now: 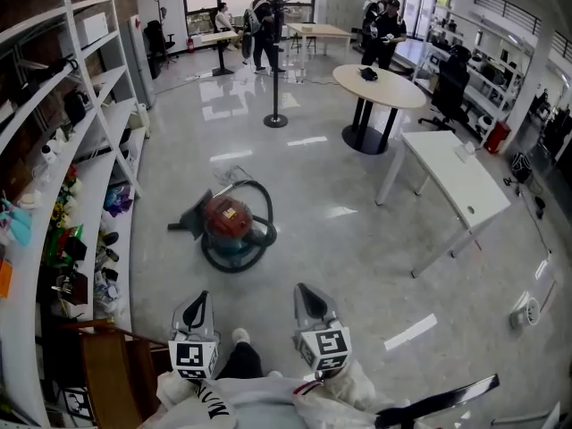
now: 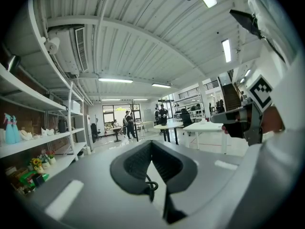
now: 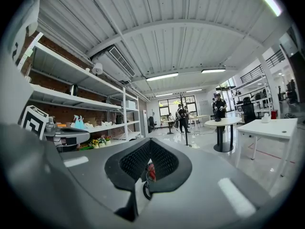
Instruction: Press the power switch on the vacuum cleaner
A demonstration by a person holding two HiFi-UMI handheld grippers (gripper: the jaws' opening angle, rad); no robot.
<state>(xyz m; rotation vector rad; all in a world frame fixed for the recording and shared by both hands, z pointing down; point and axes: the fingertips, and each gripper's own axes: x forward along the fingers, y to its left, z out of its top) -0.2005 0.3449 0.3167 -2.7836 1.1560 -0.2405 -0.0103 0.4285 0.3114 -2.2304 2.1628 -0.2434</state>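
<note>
Mid-floor on the glossy grey tiles: a red canister vacuum cleaner (image 1: pixel 228 222), ringed by its dark hose (image 1: pixel 261 197), dark floor nozzle (image 1: pixel 186 222) just to its left. Sits well apart from both tools, untouched.

At the near edge, side by side and pointing toward the far end: left gripper (image 1: pixel 202 295) and right gripper (image 1: pixel 304 289), each with a marker cube (image 1: pixel 194 357) at its base. Between them, the toe of a white shoe (image 1: pixel 239 336).

In the left gripper view: left gripper (image 2: pixel 151 144) with jaws together at the tips, clamping nothing; a loop of hose (image 2: pixel 151 187) just visible through the slit nearer the camera. In the right gripper view: right gripper (image 3: pixel 150 142) likewise closed and empty, a sliver of red vacuum cleaner (image 3: pixel 150 171) showing through the slit.

Along the left: white shelving (image 1: pixel 89 150) crowded with small items. To the right: a white rectangular table (image 1: pixel 456 181). Farther off: a round table (image 1: pixel 380 86), a black post (image 1: pixel 275 79), and several people (image 1: pixel 264 25) standing.
</note>
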